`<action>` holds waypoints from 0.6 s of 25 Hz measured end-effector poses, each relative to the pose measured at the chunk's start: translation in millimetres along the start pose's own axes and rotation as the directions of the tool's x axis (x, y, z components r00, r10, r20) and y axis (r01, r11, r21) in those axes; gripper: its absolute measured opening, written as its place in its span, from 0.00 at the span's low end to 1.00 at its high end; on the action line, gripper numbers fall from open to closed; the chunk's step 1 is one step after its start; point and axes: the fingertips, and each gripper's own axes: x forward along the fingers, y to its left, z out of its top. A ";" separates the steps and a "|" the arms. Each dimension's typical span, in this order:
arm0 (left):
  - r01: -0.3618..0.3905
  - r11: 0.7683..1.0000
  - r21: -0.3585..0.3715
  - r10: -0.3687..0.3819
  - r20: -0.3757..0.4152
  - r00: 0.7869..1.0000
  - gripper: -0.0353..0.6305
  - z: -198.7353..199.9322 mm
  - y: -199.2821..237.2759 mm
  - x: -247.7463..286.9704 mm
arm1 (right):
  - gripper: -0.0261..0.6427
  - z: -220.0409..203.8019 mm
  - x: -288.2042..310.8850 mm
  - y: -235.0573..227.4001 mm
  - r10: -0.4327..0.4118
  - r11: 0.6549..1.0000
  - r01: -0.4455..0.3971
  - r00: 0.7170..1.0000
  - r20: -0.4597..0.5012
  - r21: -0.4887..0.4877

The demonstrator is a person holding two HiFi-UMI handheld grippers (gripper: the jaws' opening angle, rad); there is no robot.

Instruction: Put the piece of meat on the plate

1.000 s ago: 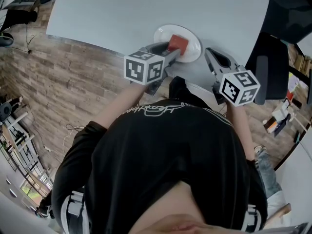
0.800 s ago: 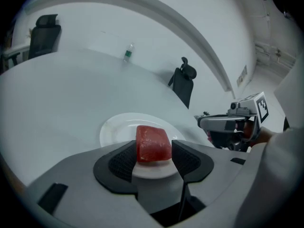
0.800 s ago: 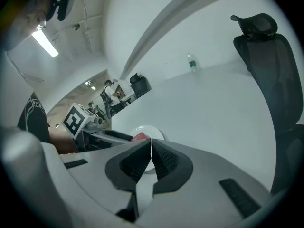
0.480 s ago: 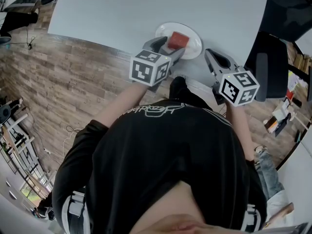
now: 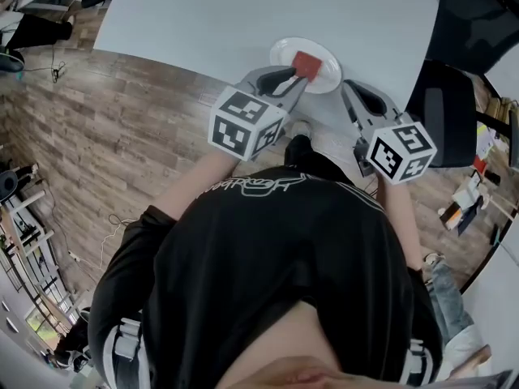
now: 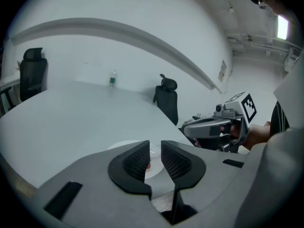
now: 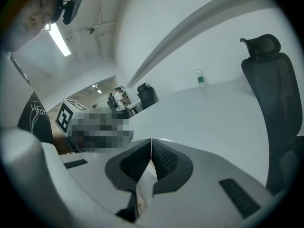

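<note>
Your left gripper (image 6: 155, 148) has just narrowed its jaws, now slightly apart and empty; your right gripper (image 7: 151, 146) is closed, empty. The red square piece of meat (image 5: 306, 63) lies on the round white plate (image 5: 284, 52), on the pale grey table (image 5: 243, 14), with a black office chair (image 5: 442, 112) beside it.

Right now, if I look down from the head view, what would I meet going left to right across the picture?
Wooden floor, plate with the piece of meat on it, right hand-held gripper, black chair.

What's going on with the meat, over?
Left gripper empty, jaws just been closing, slightly apart. Right gripper shut, empty. Red chunk of meat on round white plate. Nothing in the way.
</note>
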 end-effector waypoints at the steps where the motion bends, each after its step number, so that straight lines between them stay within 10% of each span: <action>1: -0.003 1.000 0.012 0.002 0.015 1.000 0.15 3.5 -3.6 -8.2 | 0.05 4.8 -3.1 7.7 0.007 1.000 -0.006 1.000 0.015 -0.012; 15: 0.078 0.992 0.094 -0.093 0.161 0.983 0.06 -5.2 -74.6 -145.5 | 0.05 15.8 -62.3 135.4 0.050 0.989 -0.031 0.990 0.132 -0.144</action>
